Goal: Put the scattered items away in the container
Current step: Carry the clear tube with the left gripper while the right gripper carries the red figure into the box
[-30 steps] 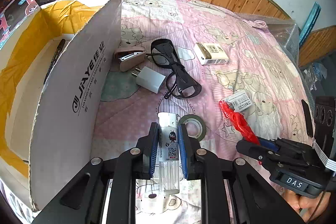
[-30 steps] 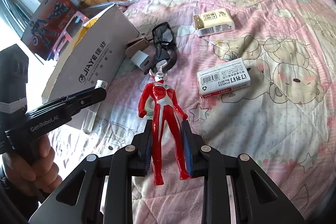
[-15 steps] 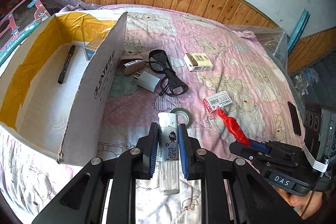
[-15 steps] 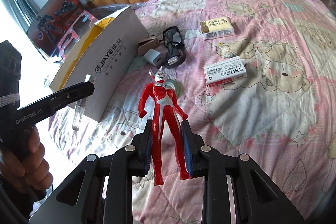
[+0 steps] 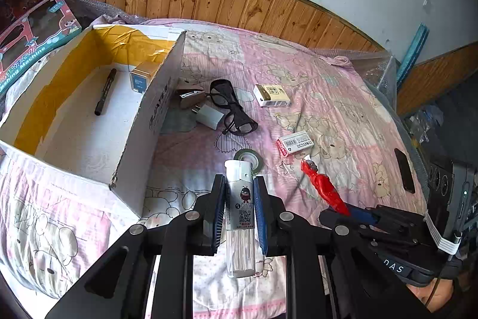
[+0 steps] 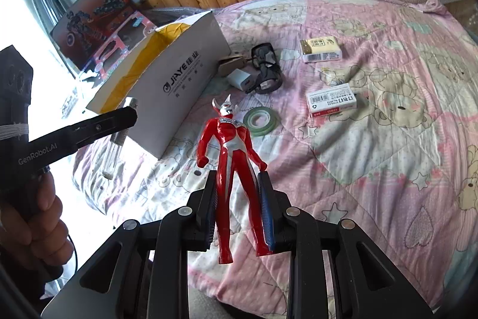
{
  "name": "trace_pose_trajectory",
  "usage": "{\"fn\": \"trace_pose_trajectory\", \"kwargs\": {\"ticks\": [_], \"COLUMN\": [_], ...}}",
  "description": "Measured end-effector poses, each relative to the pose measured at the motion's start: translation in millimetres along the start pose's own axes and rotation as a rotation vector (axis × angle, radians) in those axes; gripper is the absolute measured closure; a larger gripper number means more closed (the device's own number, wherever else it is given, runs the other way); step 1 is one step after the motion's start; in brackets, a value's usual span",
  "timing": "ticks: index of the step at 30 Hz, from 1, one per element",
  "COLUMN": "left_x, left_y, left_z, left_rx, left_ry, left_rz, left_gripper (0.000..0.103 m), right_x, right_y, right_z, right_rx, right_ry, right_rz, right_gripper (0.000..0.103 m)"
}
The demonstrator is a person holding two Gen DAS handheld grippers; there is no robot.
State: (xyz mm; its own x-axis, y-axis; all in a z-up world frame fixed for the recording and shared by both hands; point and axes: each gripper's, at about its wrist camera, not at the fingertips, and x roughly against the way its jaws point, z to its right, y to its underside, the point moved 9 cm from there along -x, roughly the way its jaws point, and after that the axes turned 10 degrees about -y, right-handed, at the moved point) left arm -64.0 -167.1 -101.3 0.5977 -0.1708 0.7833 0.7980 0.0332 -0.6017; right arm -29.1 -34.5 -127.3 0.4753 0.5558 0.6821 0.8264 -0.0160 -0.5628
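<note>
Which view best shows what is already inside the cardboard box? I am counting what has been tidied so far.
The left wrist view: it looks down into the cardboard box, showing a black marker and a small blue-faced box on its floor. The right wrist view shows only the box's printed outer wall and yellow inner lining, not its contents.

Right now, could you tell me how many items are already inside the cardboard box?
2: a black marker on the box floor, and a small blue-faced carton against the far wall. The near wall may hide more.
</note>
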Motion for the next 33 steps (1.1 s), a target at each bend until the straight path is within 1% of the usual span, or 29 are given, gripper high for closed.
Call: {"fn": "trace_pose_trajectory", "kwargs": {"ticks": [8, 16, 24, 33], "left_x": [28, 51, 68, 76], "left_y": [3, 0, -11, -24], "left_z": [-13, -43, -78, -119], "left_rx": [0.027, 0.09, 0.136, 0.177], "left_ry": [0.015, 0.012, -0.015, -0.054], "left_rz": [0.047, 0.087, 0.124, 0.144], "left_gripper": [0.084, 0.084, 0.084, 0.084], "right_x": [0, -5, -17, -37], "right_y": [6, 4, -13, -38], "right_z": [-34, -69, -107, -149], "right_rx": [0.066, 0.137, 0.213, 0.288], "right_ry": [-0.016, -0.035, -0.067, -0.112], "right_rz": [-0.008, -0.026, -0.041, -0.064], "right_gripper": [0.076, 0.076, 0.076, 0.076]}}
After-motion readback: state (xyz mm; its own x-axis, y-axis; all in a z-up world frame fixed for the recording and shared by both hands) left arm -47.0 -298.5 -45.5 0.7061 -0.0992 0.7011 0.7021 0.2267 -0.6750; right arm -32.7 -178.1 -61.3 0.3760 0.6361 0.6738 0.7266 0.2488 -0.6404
